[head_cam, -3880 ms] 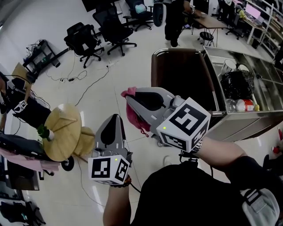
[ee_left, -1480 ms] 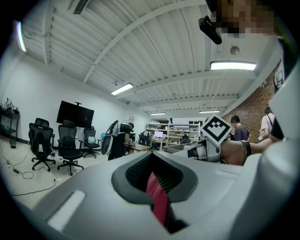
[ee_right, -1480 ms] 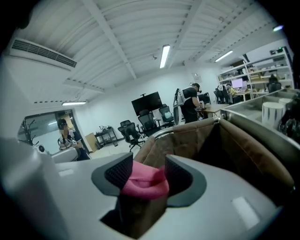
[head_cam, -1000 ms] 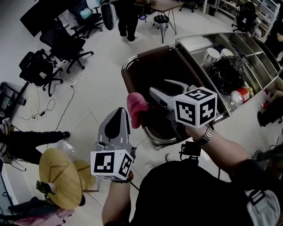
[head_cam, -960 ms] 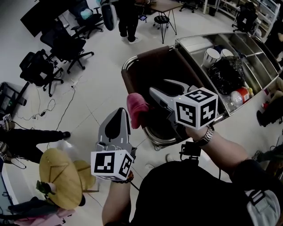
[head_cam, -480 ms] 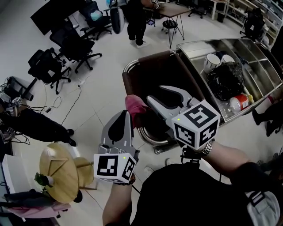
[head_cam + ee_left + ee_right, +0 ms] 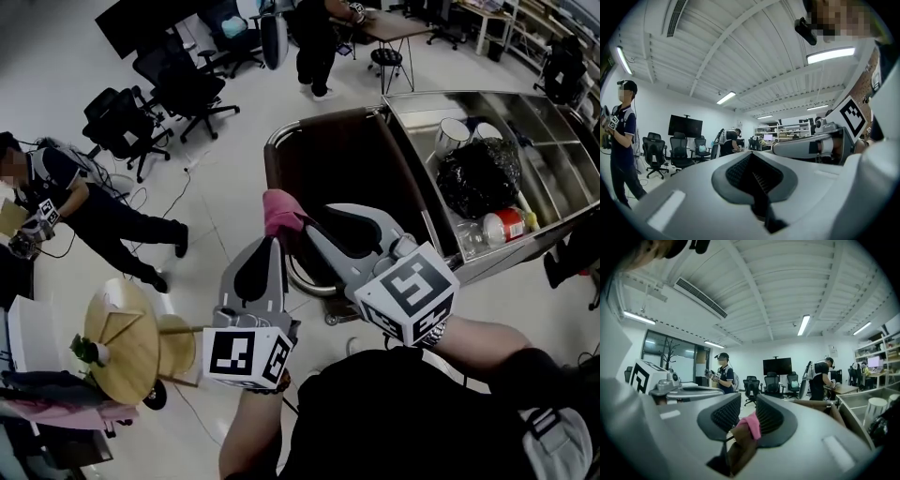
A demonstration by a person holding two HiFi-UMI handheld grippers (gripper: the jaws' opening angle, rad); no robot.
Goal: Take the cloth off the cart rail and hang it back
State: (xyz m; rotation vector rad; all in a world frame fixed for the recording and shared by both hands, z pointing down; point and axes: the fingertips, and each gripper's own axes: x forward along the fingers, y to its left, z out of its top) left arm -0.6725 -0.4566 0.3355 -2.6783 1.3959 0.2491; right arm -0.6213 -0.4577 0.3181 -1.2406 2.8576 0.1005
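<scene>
The right gripper [image 7: 304, 217] had just been closing its jaws and pinched the crumpled pink cloth [image 7: 278, 208]. The left gripper [image 7: 265, 247] had its jaws together, with nothing between them.

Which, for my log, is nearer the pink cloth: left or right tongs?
Right. The right tongs, jaws just closing, hold the pink cloth between them; left tongs sit beside it.

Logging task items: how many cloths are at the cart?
1: pink cloth between the right gripper's jaws, which have just been closing, by the cart rail. Others may be hidden.
</scene>
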